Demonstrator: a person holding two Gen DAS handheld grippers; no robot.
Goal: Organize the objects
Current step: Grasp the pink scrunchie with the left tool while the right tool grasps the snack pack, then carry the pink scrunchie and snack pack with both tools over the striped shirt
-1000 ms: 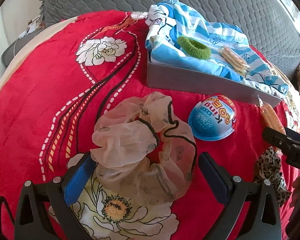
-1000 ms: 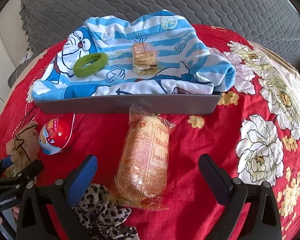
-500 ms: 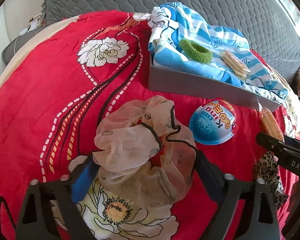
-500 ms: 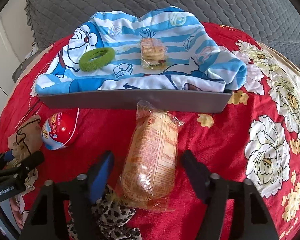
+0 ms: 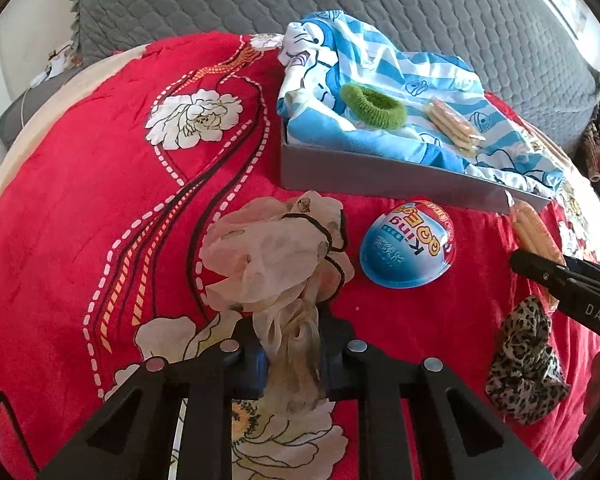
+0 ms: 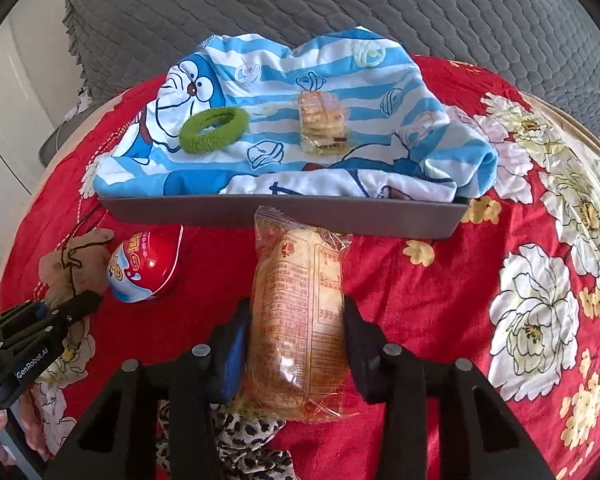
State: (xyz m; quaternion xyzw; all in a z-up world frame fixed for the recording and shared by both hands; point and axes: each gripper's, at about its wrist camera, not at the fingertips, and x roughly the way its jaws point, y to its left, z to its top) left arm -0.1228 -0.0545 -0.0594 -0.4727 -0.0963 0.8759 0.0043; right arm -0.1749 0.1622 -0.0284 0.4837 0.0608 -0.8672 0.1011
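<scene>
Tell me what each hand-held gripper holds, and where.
Left hand-held gripper: sheer beige fabric scrunchie, near edge. Right hand-held gripper: clear-wrapped biscuit packet, closing on its sides.

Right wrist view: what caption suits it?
Right gripper closing on a wrapped snack before a grey tray.

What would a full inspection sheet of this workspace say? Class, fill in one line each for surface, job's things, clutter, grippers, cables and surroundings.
Surface: red floral blanket over a bed.
Job's things: grey tray lined with blue striped cartoon cloth, holding a green hair tie and a small cracker pack; sheer beige scrunchie, long wrapped snack, leopard scrunchie and egg-shaped toy lie on the blanket.
Clutter: nothing seen.
Grippers: left gripper jaws closing, pinching the sheer beige scrunchie; right gripper jaws closing, pressing the long wrapped snack.
Cables: white cable at the bed's far left edge.
Surroundings: grey quilted cover behind.
</scene>
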